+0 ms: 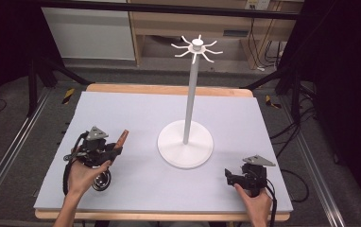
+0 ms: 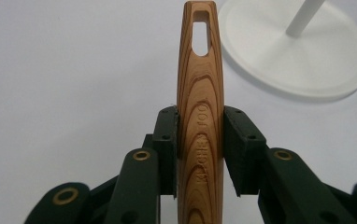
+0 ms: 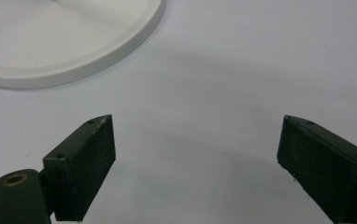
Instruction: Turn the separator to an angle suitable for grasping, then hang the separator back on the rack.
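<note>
The left gripper point(image 2: 200, 135) clamps a wooden handle point(image 2: 200, 93) (its hanging slot at the far tip), long axis running out along the jaws toward the rack point(image 1: 185, 142) ahead and to the right. The right gripper point(image 3: 195, 149) rests wide open, empty, near the rack's base.

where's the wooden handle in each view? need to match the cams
High view: wooden handle left of centre, clamped in the left gripper, tip toward the stand.
Left gripper view: handle upright at centre between the jaws.
Right gripper view: not in it.
Shared landmark: white stand base.
</note>
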`<state>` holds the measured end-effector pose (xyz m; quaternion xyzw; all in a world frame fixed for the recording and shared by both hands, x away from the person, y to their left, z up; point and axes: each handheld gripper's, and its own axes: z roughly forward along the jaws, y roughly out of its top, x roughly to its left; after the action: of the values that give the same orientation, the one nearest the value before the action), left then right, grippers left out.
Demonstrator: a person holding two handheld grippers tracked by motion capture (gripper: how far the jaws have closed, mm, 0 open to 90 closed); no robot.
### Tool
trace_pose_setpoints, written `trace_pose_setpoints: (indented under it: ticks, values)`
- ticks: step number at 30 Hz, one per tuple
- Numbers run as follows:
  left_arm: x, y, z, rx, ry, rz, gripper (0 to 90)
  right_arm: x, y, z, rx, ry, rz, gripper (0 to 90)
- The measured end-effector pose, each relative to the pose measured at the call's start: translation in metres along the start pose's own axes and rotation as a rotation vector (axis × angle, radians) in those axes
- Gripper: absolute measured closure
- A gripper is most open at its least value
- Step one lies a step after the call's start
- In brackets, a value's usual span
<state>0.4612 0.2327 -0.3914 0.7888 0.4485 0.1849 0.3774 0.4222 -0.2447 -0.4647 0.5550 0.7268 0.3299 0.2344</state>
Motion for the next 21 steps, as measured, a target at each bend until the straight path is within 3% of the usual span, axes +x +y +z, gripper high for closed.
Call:
trace_pose_setpoints:
  ticks: [9,21]
  values:
    - [-0.006,0.005,-0.025,-0.178,0.009,-0.010,67.4,0.000,0.000,-0.001,-0.008,0.002,-0.006,11.9]
    - [-0.012,0.014,-0.044,-0.319,-0.023,-0.024,67.3,0.000,0.000,-0.002,-0.025,-0.007,-0.005,11.9]
